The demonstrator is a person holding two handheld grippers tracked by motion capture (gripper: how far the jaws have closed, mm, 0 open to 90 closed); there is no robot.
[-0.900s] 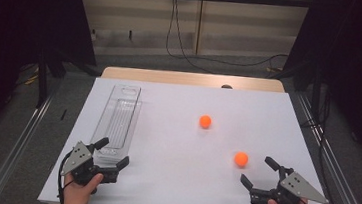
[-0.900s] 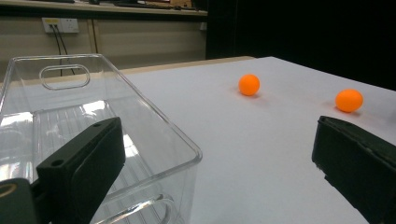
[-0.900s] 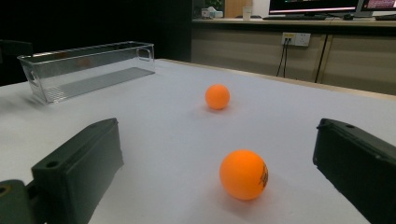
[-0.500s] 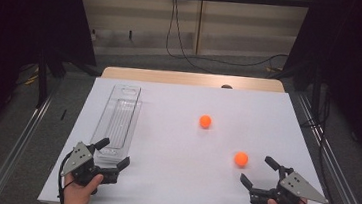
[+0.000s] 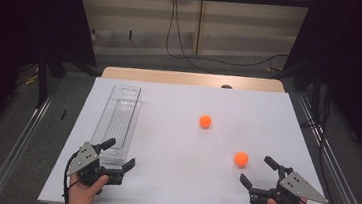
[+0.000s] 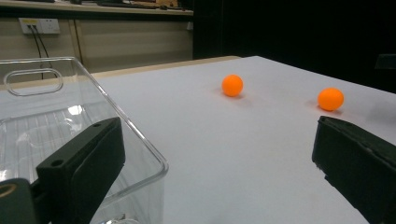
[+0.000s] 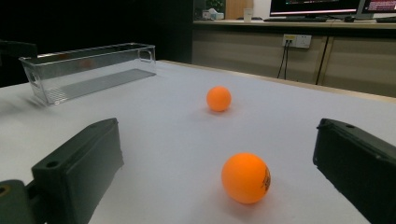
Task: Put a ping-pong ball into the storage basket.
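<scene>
Both grippers sit low at the near edge of the white counter (image 5: pixel 160 190), each in a person's hand, and nothing is gripped. The left gripper (image 5: pixel 118 154) has its jaws spread wide and empty; one jaw sits at the near end of the clear plastic bin (image 5: pixel 117 121), the other out over bare counter, so it looks parked beside the bin rather than reaching into it. The right gripper (image 5: pixel 257 170) is wide open too, aimed at the near orange ball (image 5: pixel 241 159), which lies just ahead of its jaws. In the right gripper view that ball (image 7: pixel 246 177) sits squarely between the two jaws but beyond their tips, apart from both — lined up for a pick, I'd say.

The far orange ball (image 5: pixel 205 121) rests loose in the middle of the counter, well apart from the bin and from both grippers. The bin lies lengthwise along the left side, open top up, and it seems empty.

In the way? Very little: bare counter lies between the balls and the bin. The one worry is that round balls roll at a nudge.
</scene>
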